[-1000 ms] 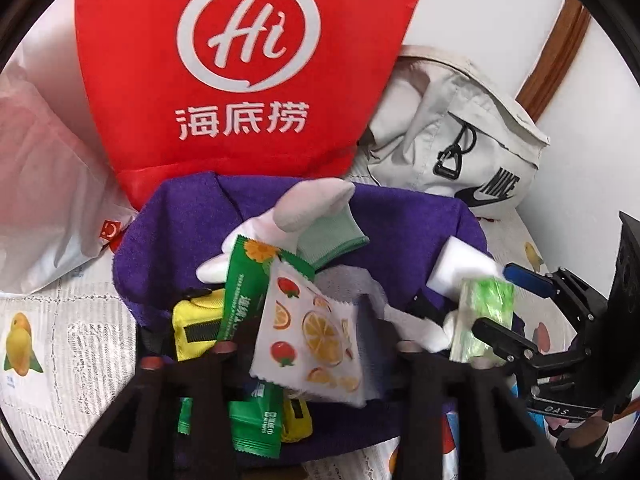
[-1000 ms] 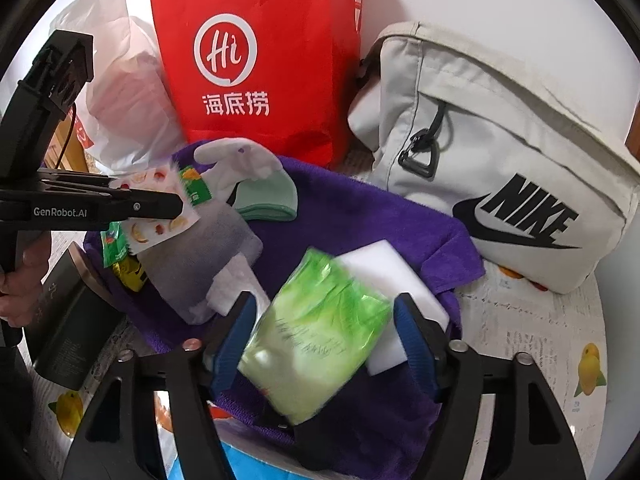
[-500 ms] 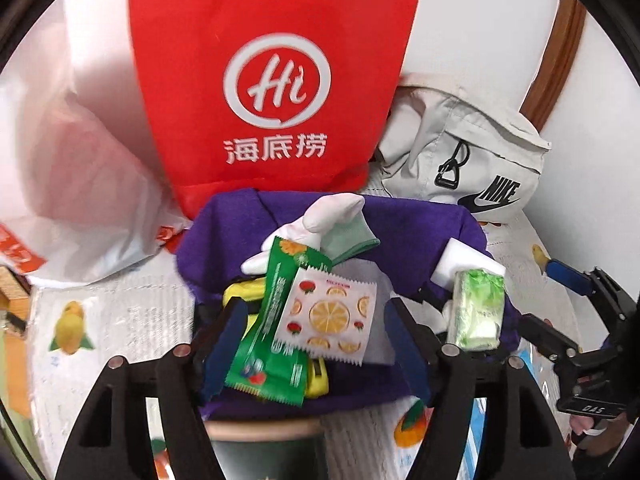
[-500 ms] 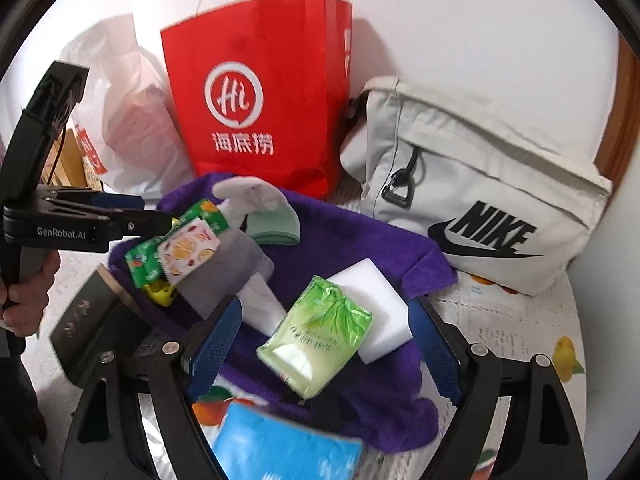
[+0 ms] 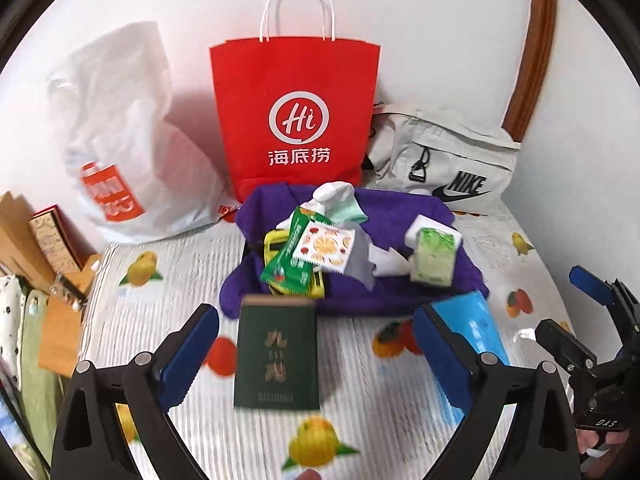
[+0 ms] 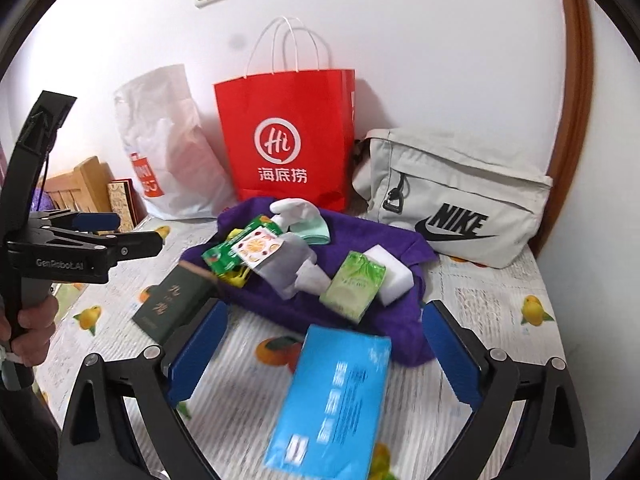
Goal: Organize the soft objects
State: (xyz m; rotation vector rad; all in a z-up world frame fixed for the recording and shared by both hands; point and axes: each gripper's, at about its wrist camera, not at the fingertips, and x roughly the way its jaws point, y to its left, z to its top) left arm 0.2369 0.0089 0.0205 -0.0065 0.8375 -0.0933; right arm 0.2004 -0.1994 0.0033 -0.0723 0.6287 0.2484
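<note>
In the left wrist view, the left tongs (image 5: pixel 316 344) stood spread wide, having just been opening, pinching nothing; a dark green booklet (image 5: pixel 277 354) lay between them on the fruit-patterned cloth (image 5: pixel 168 276). Mid-frame, the purple towel (image 5: pixel 400 208) carried the fruit-printed sachet (image 5: pixel 325 245) and pale green tissue pack (image 5: pixel 434 258).

In the right wrist view, the right tongs (image 6: pixel 326 346) had likewise just been opening, empty, over a blue tissue pack (image 6: pixel 334 402) at lower centre.

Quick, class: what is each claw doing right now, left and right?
Left claw: open, just widened, gripping nothing; the green box lies between its fingers.
Right claw: open, just widened, gripping nothing; the blue packet lies below.
</note>
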